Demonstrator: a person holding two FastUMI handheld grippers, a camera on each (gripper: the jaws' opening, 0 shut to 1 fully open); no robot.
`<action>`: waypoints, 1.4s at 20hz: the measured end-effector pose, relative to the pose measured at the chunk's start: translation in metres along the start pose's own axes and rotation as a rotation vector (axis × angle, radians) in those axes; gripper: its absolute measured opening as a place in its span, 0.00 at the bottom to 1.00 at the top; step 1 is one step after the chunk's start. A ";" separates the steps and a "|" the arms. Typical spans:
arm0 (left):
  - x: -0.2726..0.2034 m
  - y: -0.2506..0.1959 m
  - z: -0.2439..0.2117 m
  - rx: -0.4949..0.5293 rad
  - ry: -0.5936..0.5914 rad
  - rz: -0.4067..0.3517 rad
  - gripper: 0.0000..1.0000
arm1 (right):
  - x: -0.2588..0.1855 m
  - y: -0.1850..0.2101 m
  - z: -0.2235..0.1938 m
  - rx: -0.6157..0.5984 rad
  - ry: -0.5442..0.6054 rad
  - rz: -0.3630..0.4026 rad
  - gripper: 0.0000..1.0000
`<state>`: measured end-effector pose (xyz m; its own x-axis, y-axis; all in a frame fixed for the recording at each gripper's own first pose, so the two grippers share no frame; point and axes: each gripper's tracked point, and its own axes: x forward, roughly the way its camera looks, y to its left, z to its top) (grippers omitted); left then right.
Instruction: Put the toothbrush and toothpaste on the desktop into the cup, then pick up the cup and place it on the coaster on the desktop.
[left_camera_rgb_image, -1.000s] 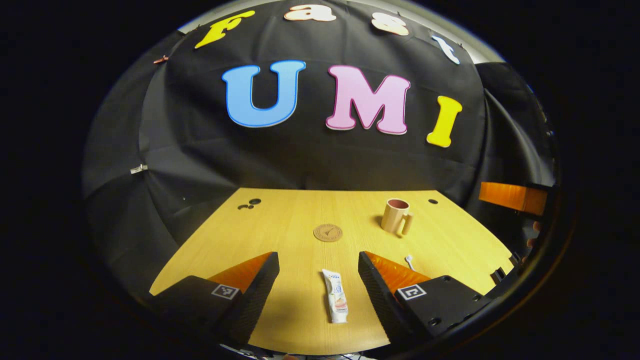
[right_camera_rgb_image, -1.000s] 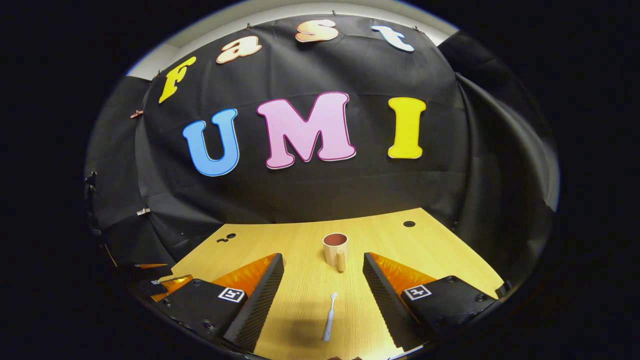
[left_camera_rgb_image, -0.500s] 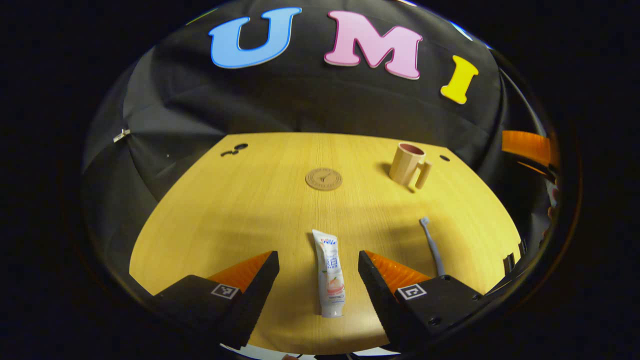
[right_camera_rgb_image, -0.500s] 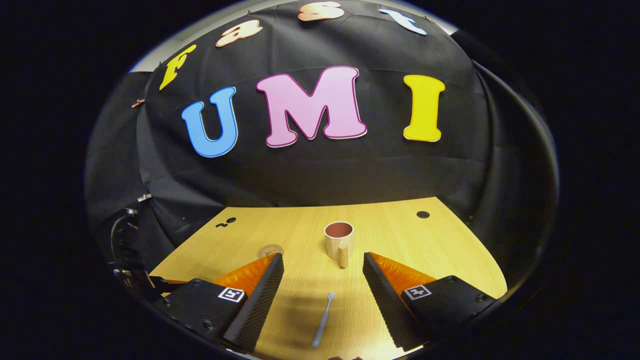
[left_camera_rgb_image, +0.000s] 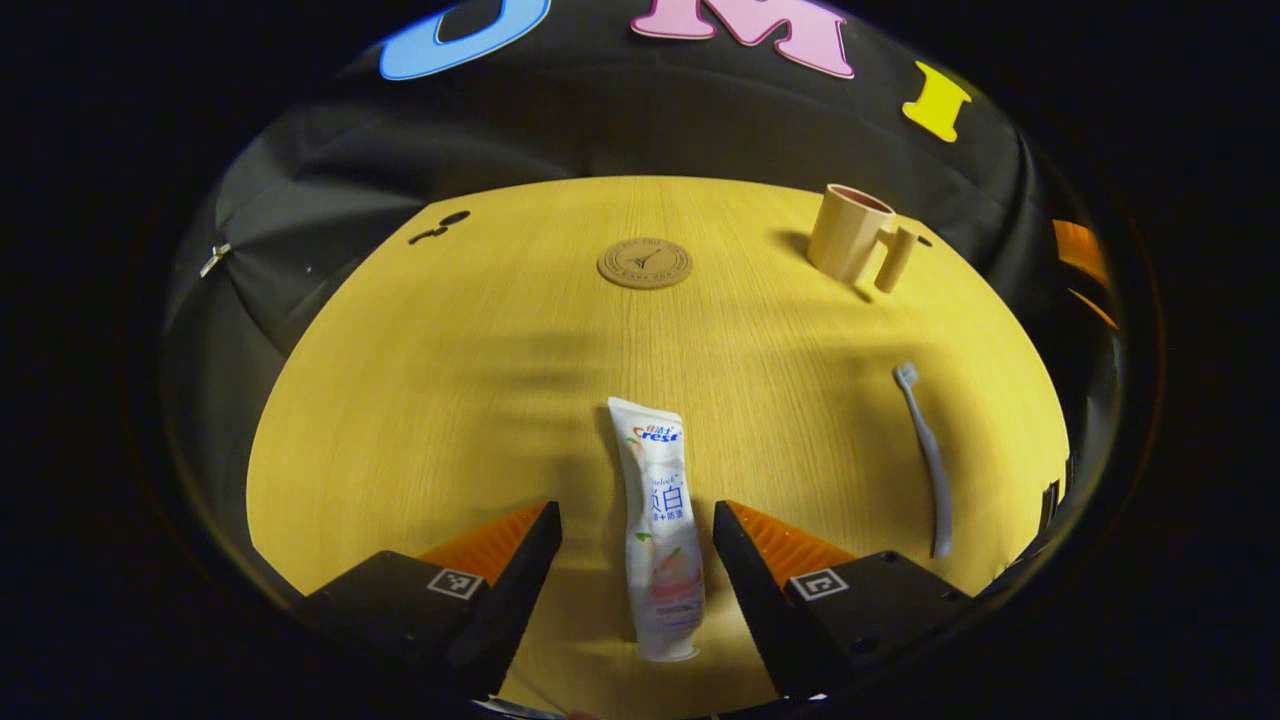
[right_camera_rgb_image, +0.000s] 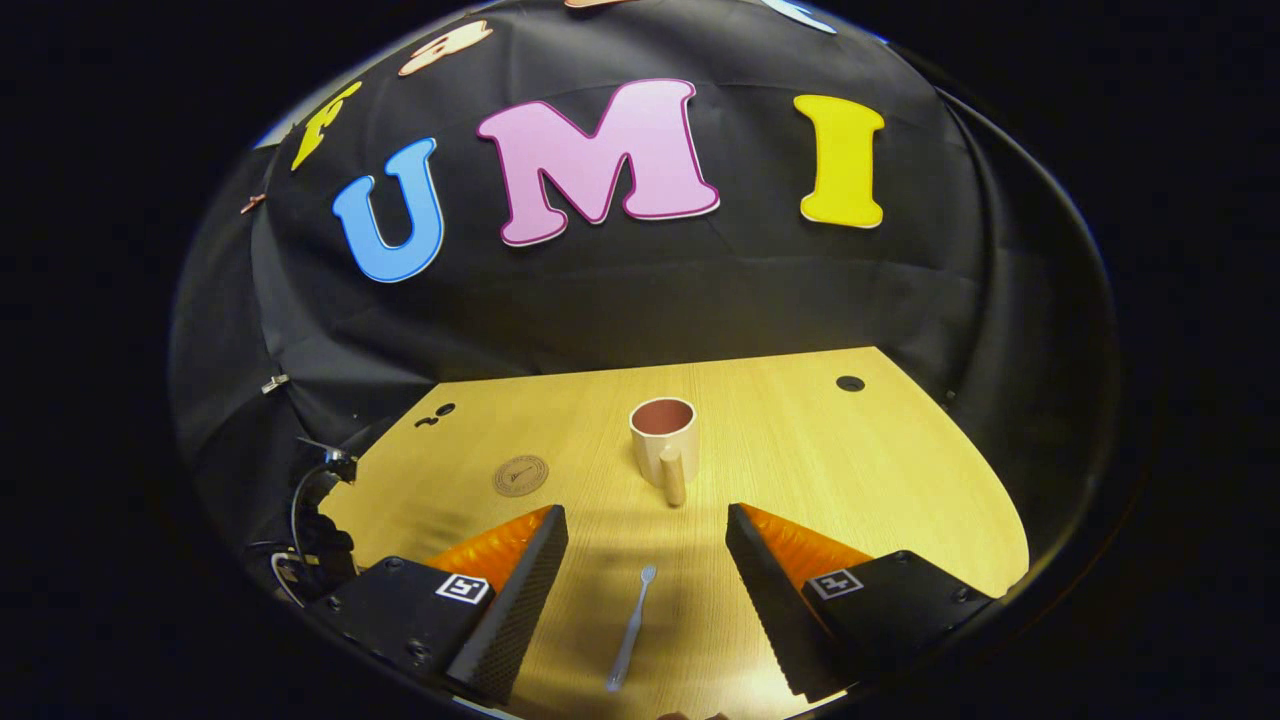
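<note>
Toothpaste: white tube (left_camera_rgb_image: 660, 530) lying flat on the bench, lengthwise between the two fingers of the left claw, crimped end pointing away toward the coaster, cap end nearest the camera.
Left claw: (left_camera_rgb_image: 636, 545) released, fingers spread wide to either side of the tube with bare wood showing on both sides; neither finger touches it.
Toothbrush: pale, thin brush (left_camera_rgb_image: 925, 455) flat on the bench, to the right of the toothpaste and well apart from it, bristle head pointing toward the cup; in the right gripper view it (right_camera_rgb_image: 630, 628) lies between that claw's fingers, head away from the camera.
Right claw: (right_camera_rgb_image: 646, 575) released, fingers wide apart, the brush in the gap between them with clear space on each side.
Cup: beige mug with a darker reddish inside (right_camera_rgb_image: 663, 440), upright near the far side of the bench, handle turned toward the right claw; seen from the left gripper view (left_camera_rgb_image: 850, 233) it stands at the far right, beyond the brush.
Coaster: round brown disc (left_camera_rgb_image: 645, 264) flat on the bench, left of the cup and apart from it, straight beyond the toothpaste; (right_camera_rgb_image: 520, 475) in the right gripper view.
Bench: light wood top (left_camera_rgb_image: 450, 380), soft shadows across the middle, black cloth behind it.
</note>
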<state>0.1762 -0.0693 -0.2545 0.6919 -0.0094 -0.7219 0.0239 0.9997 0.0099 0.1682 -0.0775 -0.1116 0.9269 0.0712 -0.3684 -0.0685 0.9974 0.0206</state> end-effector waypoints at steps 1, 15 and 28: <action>0.003 0.000 -0.002 -0.002 0.020 0.003 0.94 | 0.001 -0.001 -0.002 0.004 0.007 -0.003 0.98; 0.010 -0.008 0.004 0.052 0.074 -0.070 0.34 | -0.005 -0.009 -0.050 0.050 0.142 -0.018 0.98; -0.027 -0.011 0.021 -0.057 -0.012 -0.169 0.30 | 0.020 -0.008 -0.096 0.083 0.267 -0.050 0.98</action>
<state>0.1725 -0.0803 -0.2201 0.6904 -0.1776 -0.7013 0.1000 0.9835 -0.1505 0.1515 -0.0851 -0.2083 0.7975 0.0289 -0.6026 0.0157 0.9975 0.0686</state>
